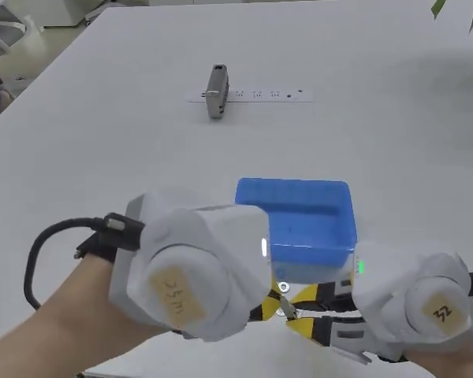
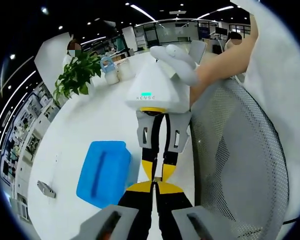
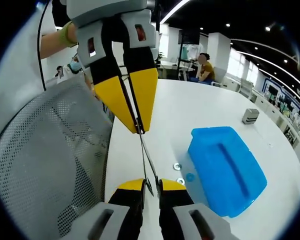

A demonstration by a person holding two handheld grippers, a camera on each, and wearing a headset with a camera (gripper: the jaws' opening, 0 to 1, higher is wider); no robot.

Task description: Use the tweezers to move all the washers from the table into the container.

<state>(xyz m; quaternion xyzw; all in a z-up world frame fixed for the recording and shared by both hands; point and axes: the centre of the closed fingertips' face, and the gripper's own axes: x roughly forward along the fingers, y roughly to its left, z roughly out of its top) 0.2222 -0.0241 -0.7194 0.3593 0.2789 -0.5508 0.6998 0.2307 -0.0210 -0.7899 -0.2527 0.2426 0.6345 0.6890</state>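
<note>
Left gripper (image 3: 139,129) and right gripper (image 3: 151,189) meet tip to tip, both clenched on thin metal tweezers (image 3: 145,156).
Small round washers (image 3: 177,166) lie on the white table (image 1: 102,142) just beside the blue plastic container (image 1: 296,187); a mesh chair (image 3: 55,165) stands near.

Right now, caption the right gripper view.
Thin metal tweezers run from left gripper to right gripper, beside blue plastic container.

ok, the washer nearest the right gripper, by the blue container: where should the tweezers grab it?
Pinch the washer across its ring, one tweezers tip in the hole, one outside. It lies flat on the table, so come down from above, probably on the edge facing away from the container, whose wall sits close.
</note>
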